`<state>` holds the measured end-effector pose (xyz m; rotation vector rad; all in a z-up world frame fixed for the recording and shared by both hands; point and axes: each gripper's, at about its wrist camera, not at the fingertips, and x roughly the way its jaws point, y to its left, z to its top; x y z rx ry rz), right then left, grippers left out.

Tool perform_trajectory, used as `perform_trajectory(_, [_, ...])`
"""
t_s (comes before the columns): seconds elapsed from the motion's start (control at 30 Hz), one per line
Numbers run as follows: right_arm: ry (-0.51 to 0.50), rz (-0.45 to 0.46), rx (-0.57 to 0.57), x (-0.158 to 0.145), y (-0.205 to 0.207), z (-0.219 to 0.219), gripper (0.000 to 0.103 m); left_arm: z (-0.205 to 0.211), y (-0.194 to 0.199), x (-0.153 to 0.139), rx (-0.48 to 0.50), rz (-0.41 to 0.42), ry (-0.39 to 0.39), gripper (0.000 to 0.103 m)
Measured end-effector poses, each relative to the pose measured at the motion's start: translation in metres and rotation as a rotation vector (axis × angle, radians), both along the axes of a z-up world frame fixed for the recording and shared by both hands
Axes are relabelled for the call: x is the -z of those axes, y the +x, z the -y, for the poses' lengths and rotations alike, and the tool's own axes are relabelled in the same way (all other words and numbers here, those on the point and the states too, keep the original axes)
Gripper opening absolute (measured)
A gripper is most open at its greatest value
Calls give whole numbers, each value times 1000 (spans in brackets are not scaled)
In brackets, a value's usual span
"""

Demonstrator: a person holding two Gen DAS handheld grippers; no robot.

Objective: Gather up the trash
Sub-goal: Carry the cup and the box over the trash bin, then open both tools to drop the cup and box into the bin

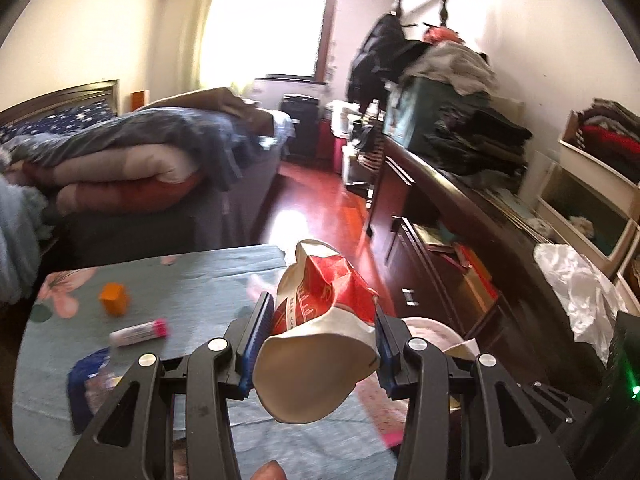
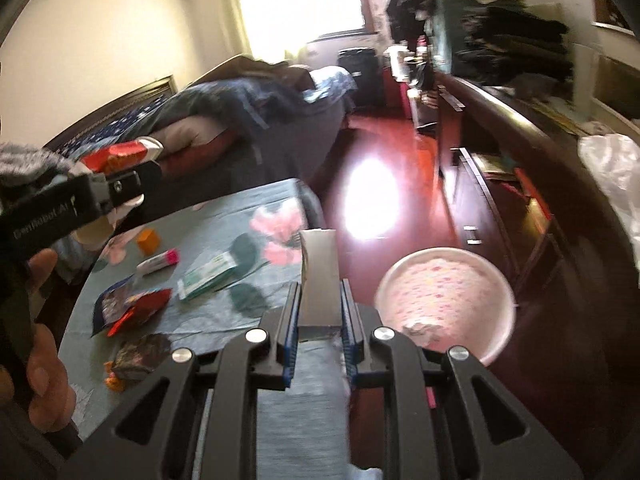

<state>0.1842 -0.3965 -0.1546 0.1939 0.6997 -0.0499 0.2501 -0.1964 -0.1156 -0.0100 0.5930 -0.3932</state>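
Bedroom with a red wooden floor [image 1: 320,200]. A bed [image 1: 140,152] heaped with folded quilts stands to the left of the floor; a long dark cabinet [image 1: 440,208] stacked with clothes runs along the right wall. A bright window [image 1: 264,20] fills the far end.

In the foreground stands a desk [image 2: 224,208] under a teal cloth with pink flowers. Just beside its right edge, lower down, sits a round pink bin [image 2: 444,304].

On the desk lie a green-and-white packet [image 2: 208,276], a red-and-dark wrapper [image 2: 128,308], a dark crumpled wrapper [image 2: 140,356], a white tube with a pink cap [image 2: 158,263] and a small orange box [image 2: 148,240].

The left gripper [image 1: 320,344] is angled downward over the desk's right edge, its fingers pinching a crumpled red-and-white paper bag [image 1: 324,320]. In the right wrist view a hand [image 2: 40,320] grasps its handle.

The right gripper [image 2: 320,320] is tilted downward between desk edge and bin, its fingers pressed against a flat grey-white carton [image 2: 320,276] that stands upright between them.
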Motion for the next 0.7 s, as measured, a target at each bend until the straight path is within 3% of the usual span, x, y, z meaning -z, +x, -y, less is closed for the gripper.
perform_trajectory(0.3, [-15,-2,143,6,0,68,20,80,11,14,147,-22,10,46])
perform_trajectory(0.67, [20,-123,232,76,44,136,21,165,54,83,272,-182,47,46])
perform_trajectory(0.7, [24,-125,233,82,47,138,22,169,59,90,281,-203,38,53])
